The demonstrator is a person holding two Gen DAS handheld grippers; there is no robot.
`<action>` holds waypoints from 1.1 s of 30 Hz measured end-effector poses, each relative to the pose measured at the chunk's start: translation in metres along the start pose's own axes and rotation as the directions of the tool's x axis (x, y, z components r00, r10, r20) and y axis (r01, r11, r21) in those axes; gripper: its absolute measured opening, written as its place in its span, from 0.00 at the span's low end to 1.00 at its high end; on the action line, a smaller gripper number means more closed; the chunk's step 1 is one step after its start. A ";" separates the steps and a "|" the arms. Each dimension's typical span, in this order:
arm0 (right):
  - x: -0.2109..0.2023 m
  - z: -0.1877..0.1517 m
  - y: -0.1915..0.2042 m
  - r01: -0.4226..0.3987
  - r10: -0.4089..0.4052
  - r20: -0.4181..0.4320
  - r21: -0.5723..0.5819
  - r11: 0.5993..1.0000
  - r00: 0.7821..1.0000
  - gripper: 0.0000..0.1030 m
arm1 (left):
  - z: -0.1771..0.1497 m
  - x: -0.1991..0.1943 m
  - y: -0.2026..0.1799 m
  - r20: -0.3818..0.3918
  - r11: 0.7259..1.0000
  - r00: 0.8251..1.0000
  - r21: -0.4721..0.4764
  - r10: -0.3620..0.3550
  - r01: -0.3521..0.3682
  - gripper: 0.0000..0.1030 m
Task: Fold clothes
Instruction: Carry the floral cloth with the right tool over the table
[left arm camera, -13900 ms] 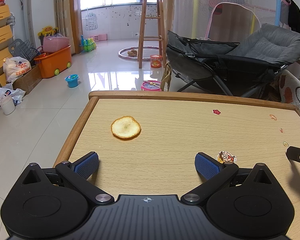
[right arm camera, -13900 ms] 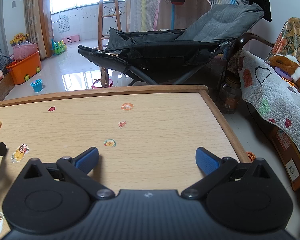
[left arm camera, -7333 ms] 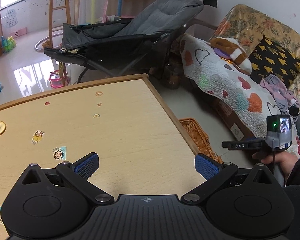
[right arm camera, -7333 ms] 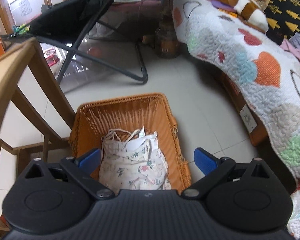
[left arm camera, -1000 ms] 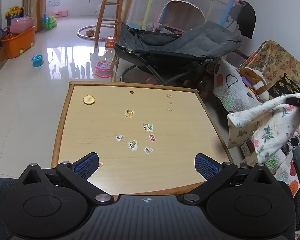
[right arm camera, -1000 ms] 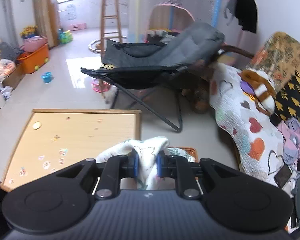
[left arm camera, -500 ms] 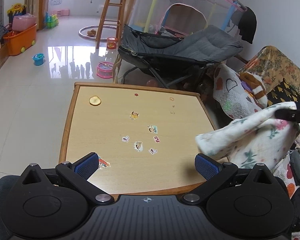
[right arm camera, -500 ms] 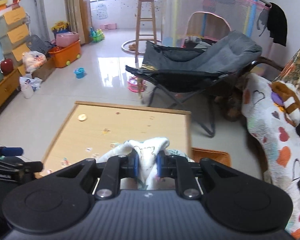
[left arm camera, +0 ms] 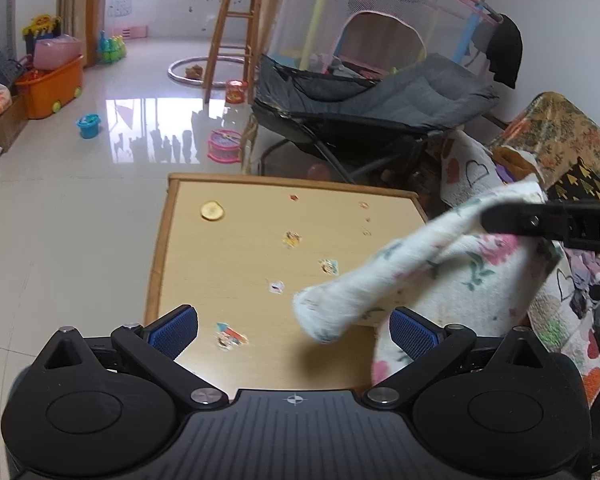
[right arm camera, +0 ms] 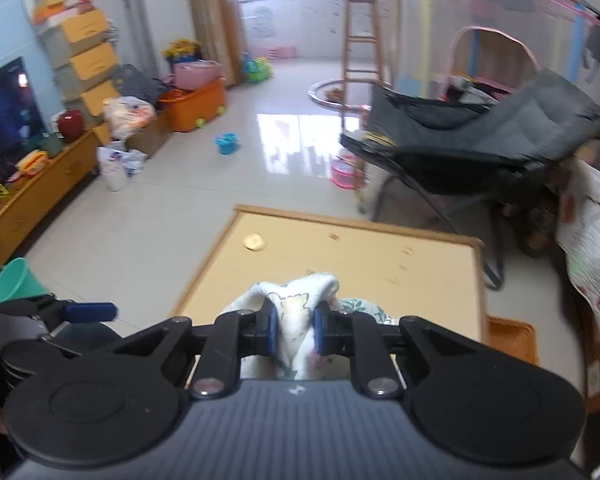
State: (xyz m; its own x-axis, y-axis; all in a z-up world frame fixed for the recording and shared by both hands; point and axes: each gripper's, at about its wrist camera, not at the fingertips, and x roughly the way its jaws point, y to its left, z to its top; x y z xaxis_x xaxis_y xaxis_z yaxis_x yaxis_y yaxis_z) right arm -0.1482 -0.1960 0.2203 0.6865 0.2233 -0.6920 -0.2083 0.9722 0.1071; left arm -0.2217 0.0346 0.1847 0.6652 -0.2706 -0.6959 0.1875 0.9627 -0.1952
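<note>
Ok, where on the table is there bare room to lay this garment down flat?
The tabletop is mostly bare wood; its stickers lie flat. Only a yellow round disc sits near the far left corner. The floral garment, held by the right gripper, overhangs the right edge; the left gripper is open.

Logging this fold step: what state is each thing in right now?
White floral cloth garment: bunched, hanging in the air, unfolded.
Right claw: shut on the garment.
Left claw: open, holding nothing.
Light wooden square table: carries only stickers and a round yellow disc.
</note>
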 end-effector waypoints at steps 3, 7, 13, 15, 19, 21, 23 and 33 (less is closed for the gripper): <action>0.004 0.010 0.010 -0.048 0.048 0.010 -0.018 0.999 0.999 0.17 | 0.006 -0.006 0.007 0.014 1.000 1.000 -0.014 0.016 -0.016 1.00; 0.020 0.018 0.013 -0.069 0.069 0.004 -0.026 0.997 0.998 0.17 | 0.013 -0.006 0.016 0.020 0.999 0.999 -0.033 0.042 -0.041 1.00; 0.065 0.008 -0.006 -0.045 0.045 -0.084 0.003 0.999 0.995 0.17 | 0.016 0.011 0.020 -0.020 0.997 0.998 -0.044 0.058 -0.059 1.00; 0.079 0.002 -0.014 -0.030 0.031 -0.120 0.014 0.999 0.992 0.17 | 0.018 0.017 0.019 -0.031 0.998 0.998 -0.034 0.059 -0.061 1.00; 0.103 -0.011 -0.022 0.014 -0.014 -0.172 -0.003 1.000 0.985 0.17 | 0.018 0.027 0.022 -0.044 0.997 0.997 -0.032 0.063 -0.065 1.00; 0.114 -0.015 -0.024 0.031 -0.033 -0.188 -0.019 0.999 0.982 0.17 | 0.018 0.032 0.024 -0.050 0.997 0.997 -0.041 0.061 -0.063 1.00; 0.123 -0.016 -0.026 0.046 -0.047 -0.201 -0.014 0.999 0.978 0.17 | 0.019 0.038 0.025 -0.054 0.997 0.997 -0.046 0.061 -0.064 1.00; 0.177 -0.023 -0.044 0.143 -0.139 -0.251 0.001 0.990 0.958 0.17 | 0.016 0.048 0.031 -0.062 0.995 0.996 -0.067 0.070 -0.074 1.00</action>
State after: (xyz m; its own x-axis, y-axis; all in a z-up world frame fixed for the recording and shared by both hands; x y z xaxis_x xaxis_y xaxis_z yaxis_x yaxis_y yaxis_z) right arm -0.0338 -0.2004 0.0771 0.5115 0.0614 -0.8571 -0.1073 0.9942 0.0073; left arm -0.1725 0.0512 0.1570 0.6304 -0.2020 -0.7495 0.0887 0.9780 -0.1889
